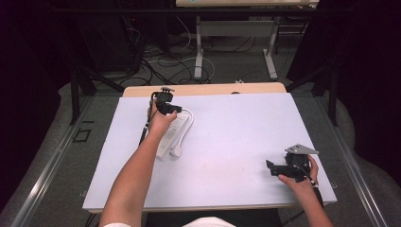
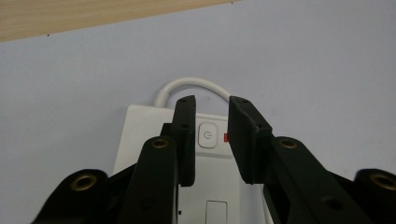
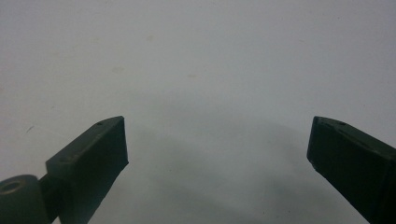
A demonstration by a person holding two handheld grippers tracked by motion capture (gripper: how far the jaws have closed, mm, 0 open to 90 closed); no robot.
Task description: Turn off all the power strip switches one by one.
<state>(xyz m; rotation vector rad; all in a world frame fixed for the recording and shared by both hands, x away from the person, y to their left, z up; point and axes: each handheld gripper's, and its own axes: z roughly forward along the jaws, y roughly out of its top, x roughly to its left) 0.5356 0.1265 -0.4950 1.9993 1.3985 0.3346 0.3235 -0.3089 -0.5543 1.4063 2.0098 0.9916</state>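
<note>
A white power strip point(image 1: 176, 128) lies on the left part of the pale mat point(image 1: 236, 127), its white cord point(image 1: 190, 118) looping round to a plug point(image 1: 176, 151). My left gripper point(image 1: 171, 109) hangs over the strip's far end. In the left gripper view the strip point(image 2: 140, 128) lies under the left gripper point(image 2: 211, 105), whose jaws stand a little apart on either side of the power button point(image 2: 208, 135), with a red mark point(image 2: 226, 137) beside it. My right gripper point(image 1: 270, 166) rests low at the near right, and the right gripper point(image 3: 217, 140) is wide open over bare mat.
The table's wooden far edge point(image 1: 203, 89) shows beyond the mat. Cables point(image 1: 165, 61) and the legs of another table point(image 1: 198, 52) are on the floor behind. A grey three-cornered plate point(image 1: 300, 150) tops the right gripper.
</note>
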